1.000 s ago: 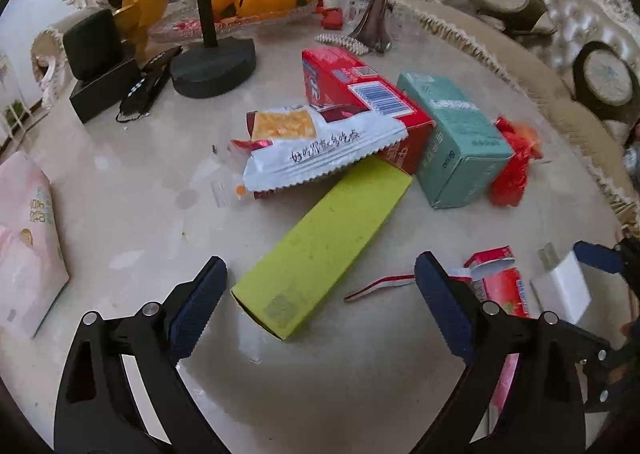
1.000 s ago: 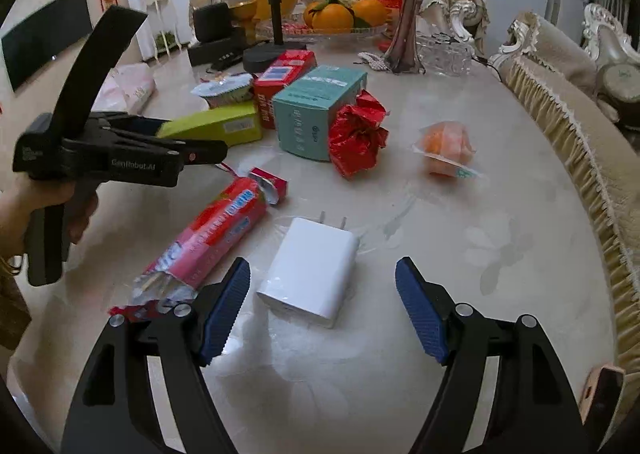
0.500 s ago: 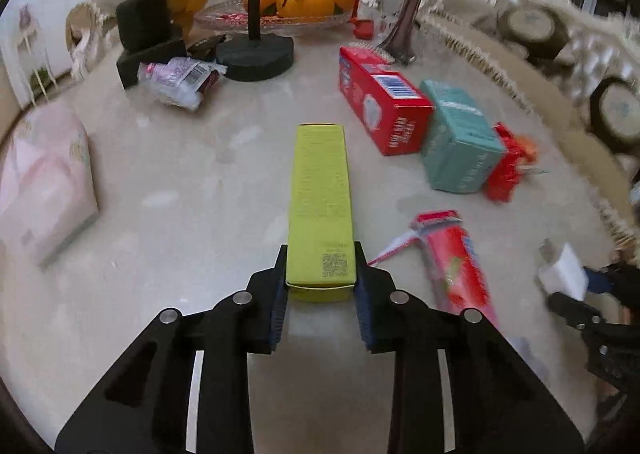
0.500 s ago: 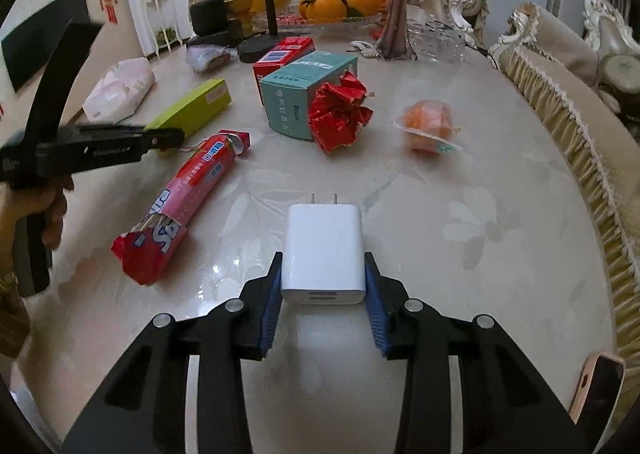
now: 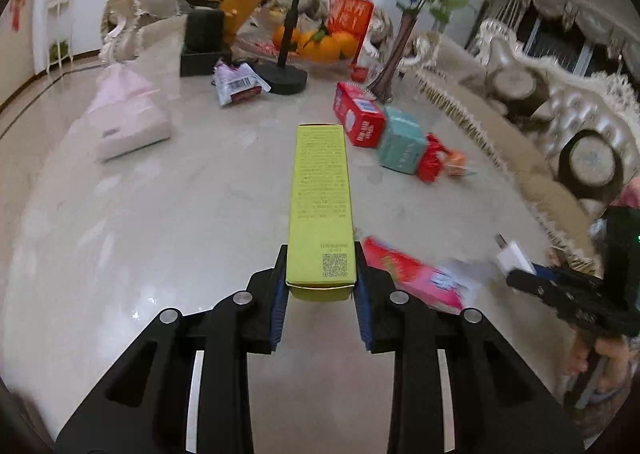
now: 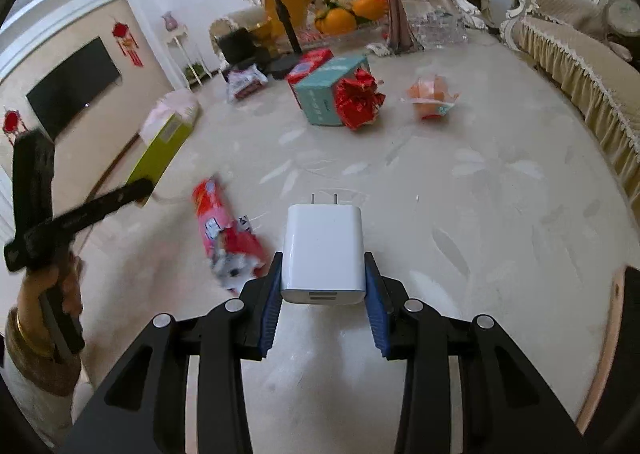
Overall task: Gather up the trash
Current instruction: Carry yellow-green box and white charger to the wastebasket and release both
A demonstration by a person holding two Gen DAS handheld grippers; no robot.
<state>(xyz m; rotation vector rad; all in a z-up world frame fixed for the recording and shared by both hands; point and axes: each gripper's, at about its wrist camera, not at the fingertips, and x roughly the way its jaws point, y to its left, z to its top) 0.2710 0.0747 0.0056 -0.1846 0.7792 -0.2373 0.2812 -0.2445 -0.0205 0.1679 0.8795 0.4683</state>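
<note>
- My left gripper (image 5: 321, 290) was clamped on the near end of the yellow-green carton (image 5: 322, 205), its ribbed blue pads (image 5: 277, 308) pressed flat against the two long sides.
- That carton was a long, slim cardboard box with matte faces, fine printed text and a QR code near the held end; it stuck straight out ahead, lifted clear of the table (image 5: 160, 221).
- My right gripper (image 6: 323, 296) was closed on the white charger (image 6: 322, 250), a smooth, glossy plastic block with rounded corners, two metal prongs pointing away from me and two ports facing the camera.
- The charger was held above the table rather than resting on it.
- The table was pale, polished and marble-like, with a faint leaf pattern and a fringed cloth edge.
- On it, between my two grippers, lay the crumpled red snack wrapper (image 6: 228, 234), a shiny film tube with a torn, silvery end; it was blurred in both views.
- Further back sat a teal box (image 6: 326, 89) and a red box (image 6: 310, 63) side by side, both plain cardboard.
- A crinkled red foil wrapper (image 6: 358, 99) touched the teal box, and a clear bag with something orange (image 6: 432, 93) lay just beside it.
- A purple-and-white packet (image 5: 238, 83) rested near the black stand base (image 5: 286, 77).
</note>
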